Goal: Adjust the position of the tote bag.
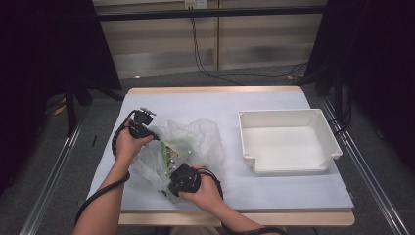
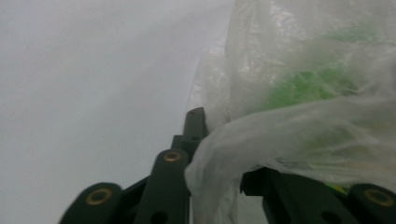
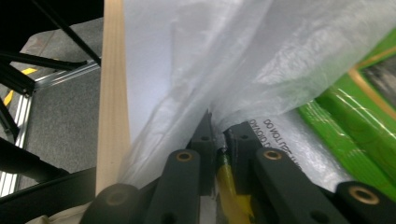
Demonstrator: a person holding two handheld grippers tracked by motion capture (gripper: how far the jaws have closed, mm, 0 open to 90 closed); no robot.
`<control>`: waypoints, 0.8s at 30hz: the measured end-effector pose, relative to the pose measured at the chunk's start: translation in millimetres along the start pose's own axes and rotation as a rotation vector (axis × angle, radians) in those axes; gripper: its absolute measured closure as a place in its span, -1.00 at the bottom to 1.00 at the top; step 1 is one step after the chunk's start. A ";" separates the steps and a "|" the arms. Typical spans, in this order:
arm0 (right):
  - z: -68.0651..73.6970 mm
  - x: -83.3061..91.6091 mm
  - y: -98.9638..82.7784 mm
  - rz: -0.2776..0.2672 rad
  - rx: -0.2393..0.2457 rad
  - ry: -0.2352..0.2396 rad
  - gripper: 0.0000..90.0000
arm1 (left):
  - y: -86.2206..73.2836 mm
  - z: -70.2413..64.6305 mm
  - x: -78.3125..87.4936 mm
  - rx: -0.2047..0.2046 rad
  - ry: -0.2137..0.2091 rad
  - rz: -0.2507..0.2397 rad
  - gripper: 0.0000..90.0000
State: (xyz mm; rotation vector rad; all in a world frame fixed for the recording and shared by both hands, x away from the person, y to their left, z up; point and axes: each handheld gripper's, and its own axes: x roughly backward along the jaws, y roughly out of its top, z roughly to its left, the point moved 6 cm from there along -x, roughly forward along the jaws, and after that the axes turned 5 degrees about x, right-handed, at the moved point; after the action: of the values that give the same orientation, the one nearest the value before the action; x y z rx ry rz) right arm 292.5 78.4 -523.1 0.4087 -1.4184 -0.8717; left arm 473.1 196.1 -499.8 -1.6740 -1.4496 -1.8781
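We have a clear plastic bag (image 1: 188, 144) lying on the left half of the grey table (image 1: 274, 196), with a green package (image 1: 172, 152) inside it, and each of our grippers has a pinch of its film.

Starting at the left, our left gripper (image 1: 155, 136) sits at the bag's far-left edge. In the left gripper view a fold of the film (image 2: 219, 154) bunches between the jaws, which stand nearly together; we judge them closed on that fold, though the film hides the pads themselves.

Moving right and nearer, our right gripper (image 1: 172, 172) holds the bag's near edge, close to the table's near rim. In the right gripper view its jaws are pressed tight on the film (image 3: 219, 140), with a yellow strip (image 3: 229, 186) caught between them and the green package (image 3: 359, 140) lying just beyond, to the right of the jaws.

So the bag stretches between our two hands along a line from far-left to near-right, and the package sits between the two grips, nearer the right one. Any pull to spread the mouth would, we judge, run along that line.

Well to the right stands a white tray (image 1: 333, 147), apart from the bag.
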 end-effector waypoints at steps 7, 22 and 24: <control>3.0 2.3 -6.6 -0.037 -0.019 0.027 0.96 | 2.3 8.3 -10.2 0.012 -0.012 0.005 0.97; 8.9 2.4 -5.9 -0.028 0.013 0.030 0.91 | 5.5 4.0 -4.1 0.007 -0.006 -0.009 0.98; 7.6 4.2 -5.9 -0.028 -0.005 0.015 0.78 | 6.2 2.2 -1.2 -0.001 -0.014 -0.013 0.98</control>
State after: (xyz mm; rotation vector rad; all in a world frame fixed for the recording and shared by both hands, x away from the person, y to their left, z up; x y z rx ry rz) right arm 283.2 73.4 -523.4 0.4313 -1.4001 -0.8926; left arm 479.4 194.3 -498.0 -1.6855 -1.4694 -1.8776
